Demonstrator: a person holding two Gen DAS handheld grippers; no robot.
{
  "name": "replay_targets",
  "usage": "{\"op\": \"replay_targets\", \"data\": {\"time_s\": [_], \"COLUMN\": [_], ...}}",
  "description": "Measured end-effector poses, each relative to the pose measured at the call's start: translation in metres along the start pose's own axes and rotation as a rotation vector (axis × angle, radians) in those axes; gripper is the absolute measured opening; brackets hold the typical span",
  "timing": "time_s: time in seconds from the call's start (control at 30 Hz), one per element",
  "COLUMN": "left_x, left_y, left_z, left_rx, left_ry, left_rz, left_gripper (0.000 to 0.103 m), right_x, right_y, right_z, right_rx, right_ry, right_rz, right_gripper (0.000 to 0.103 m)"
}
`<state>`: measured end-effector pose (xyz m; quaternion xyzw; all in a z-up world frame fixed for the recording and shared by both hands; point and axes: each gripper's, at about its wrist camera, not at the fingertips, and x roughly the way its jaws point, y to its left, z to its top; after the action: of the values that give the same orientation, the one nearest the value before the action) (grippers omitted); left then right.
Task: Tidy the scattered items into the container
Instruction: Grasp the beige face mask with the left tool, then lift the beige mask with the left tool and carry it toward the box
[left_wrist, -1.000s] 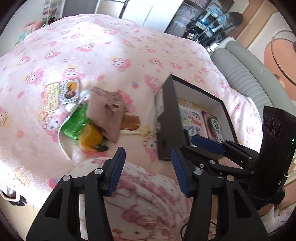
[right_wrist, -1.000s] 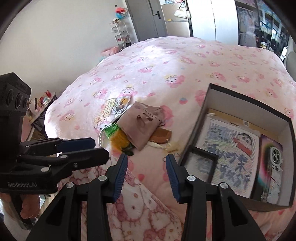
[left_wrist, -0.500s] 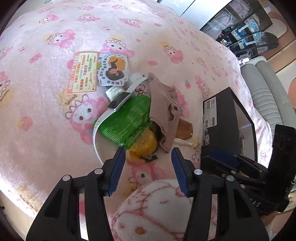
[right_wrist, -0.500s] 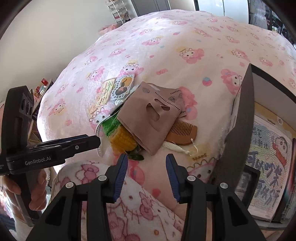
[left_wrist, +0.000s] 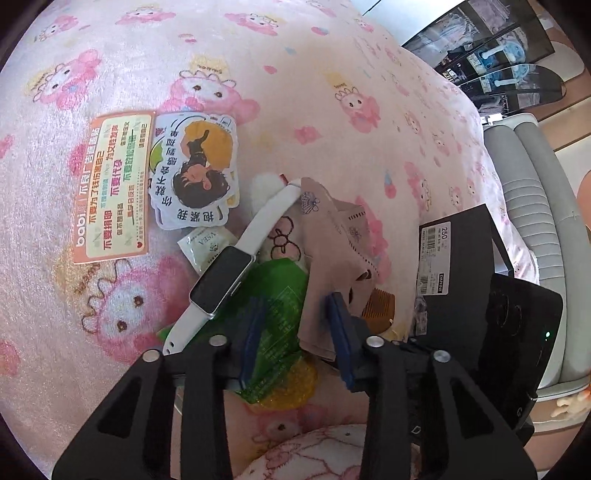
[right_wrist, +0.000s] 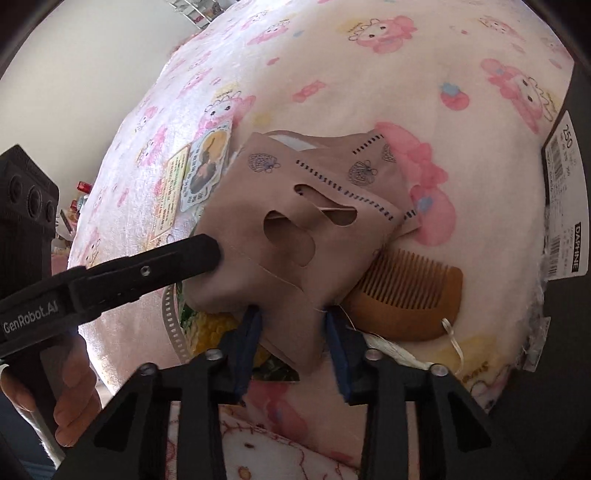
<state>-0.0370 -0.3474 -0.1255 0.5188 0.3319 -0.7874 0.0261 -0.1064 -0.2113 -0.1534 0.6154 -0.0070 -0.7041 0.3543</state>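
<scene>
A pile of items lies on the pink blanket: a brown face mask (right_wrist: 295, 221), a wooden comb (right_wrist: 410, 295), a green snack packet (left_wrist: 273, 317) with yellow corn, a white smartwatch (left_wrist: 221, 280), a small sachet (left_wrist: 203, 247) and two printed cards (left_wrist: 114, 188). My left gripper (left_wrist: 295, 325) is open, its fingers astride the green packet and the mask's edge. My right gripper (right_wrist: 293, 328) is open, its fingers astride the mask's lower corner. The black box (left_wrist: 458, 273) stands to the right.
The box's labelled end wall (right_wrist: 565, 199) is at the right edge of the right wrist view. A grey sofa (left_wrist: 532, 206) stands beyond the bed. The left gripper's body (right_wrist: 110, 280) reaches into the right wrist view from the left, over the pile.
Both grippers have moved down and forward onto the pile, from above the bed's edge. Their fingers now straddle the mask and packet. Both jaws have stayed open.
</scene>
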Motion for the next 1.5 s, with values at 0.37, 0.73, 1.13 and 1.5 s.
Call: {"op": "replay_targets", "data": {"time_s": [0.37, 0.73, 1.13, 1.5], "left_x": [-0.039, -0.045, -0.012, 0.002], "left_y": [-0.058, -0.085, -0.032, -0.030], "left_z": [-0.040, -0.051, -0.014, 0.001], "left_rx": [0.085, 0.037, -0.050, -0.080], "left_ry": [-0.021, -0.043, 0.028, 0.003], "left_rz": [-0.148, -0.003, 0.033, -0.027], "left_gripper": [0.004, 0.015, 0.049, 0.003], "right_x": [-0.097, -0.173, -0.108, -0.019], "right_y": [0.031, 0.000, 0.011, -0.001], "right_z": [-0.033, -0.092, -0.053, -0.009], "right_rx": [-0.116, -0.121, -0.058, 0.047], "right_ry": [-0.195, -0.296, -0.173, -0.025], "right_rz": [0.100, 0.046, 0.093, 0.096], "right_gripper": [0.002, 0.002, 0.045, 0.052]}}
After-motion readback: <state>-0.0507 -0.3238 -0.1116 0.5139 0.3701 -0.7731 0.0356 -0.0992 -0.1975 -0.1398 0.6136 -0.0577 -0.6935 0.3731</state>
